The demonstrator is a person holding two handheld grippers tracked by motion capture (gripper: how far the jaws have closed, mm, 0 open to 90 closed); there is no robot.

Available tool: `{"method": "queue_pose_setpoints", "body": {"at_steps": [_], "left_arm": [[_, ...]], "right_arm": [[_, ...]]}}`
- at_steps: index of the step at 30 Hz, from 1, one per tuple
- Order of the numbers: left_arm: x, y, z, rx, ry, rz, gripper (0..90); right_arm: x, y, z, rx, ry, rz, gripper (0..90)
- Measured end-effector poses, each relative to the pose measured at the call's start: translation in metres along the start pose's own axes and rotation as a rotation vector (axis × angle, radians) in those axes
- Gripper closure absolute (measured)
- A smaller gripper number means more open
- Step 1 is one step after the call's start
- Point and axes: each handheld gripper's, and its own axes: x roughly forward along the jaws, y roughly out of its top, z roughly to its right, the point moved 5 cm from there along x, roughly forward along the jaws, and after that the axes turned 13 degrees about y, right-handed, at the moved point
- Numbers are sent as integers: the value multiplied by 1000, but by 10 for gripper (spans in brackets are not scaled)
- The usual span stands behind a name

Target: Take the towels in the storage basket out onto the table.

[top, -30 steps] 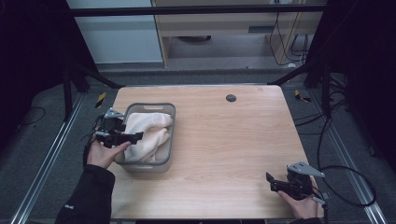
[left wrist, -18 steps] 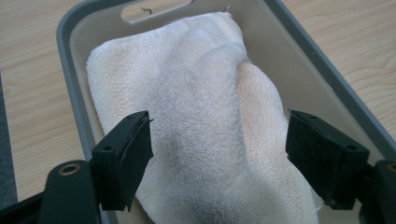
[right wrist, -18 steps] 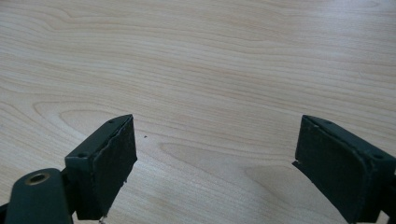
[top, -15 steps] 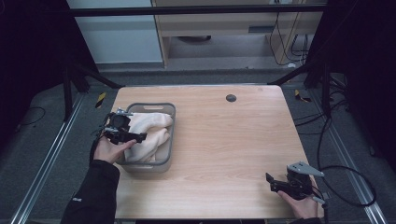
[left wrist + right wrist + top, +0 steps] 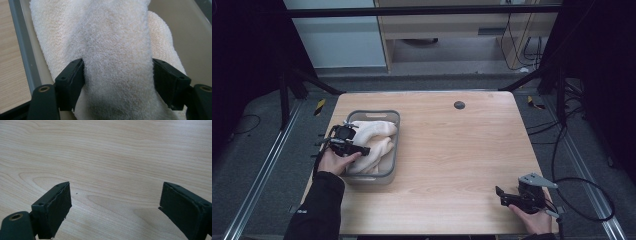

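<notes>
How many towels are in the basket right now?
1 that I can make out: a cream towel bunched in the grey basket at the table's left, with the left gripper closing around a fold. Another could be hidden beneath.

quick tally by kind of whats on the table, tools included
cream towel: 1, lying in the basket
grey basket: 1
tool: 2, the left tool at the towel, the right tool over bare wood
table grommet: 1
total: 5
</notes>
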Motion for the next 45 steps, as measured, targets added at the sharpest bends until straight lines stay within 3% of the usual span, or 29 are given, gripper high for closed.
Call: {"method": "queue_pose_setpoints", "body": {"at_steps": [2,12,19,31,40,45], "left_arm": [[1,0,-1,-3,-3,-14,302],[5,-2,-2,-9,20,-74,582],[3,-1,-4,-21,23,-76,648],[-17,9,-6,-42,27,-11,674],[-55,24,-11,-52,25,90,684],[-69,27,-12,-47,25,118,684]], "right_arm": [[0,0,0,-4,0,0,101],[0,0,0,-9,-2,0,101],[0,0,-1,-7,2,3,101],[0,0,-2,-8,4,0,101],[0,0,-2,-9,3,0,103],[0,0,-1,-17,-1,0,103]]}}
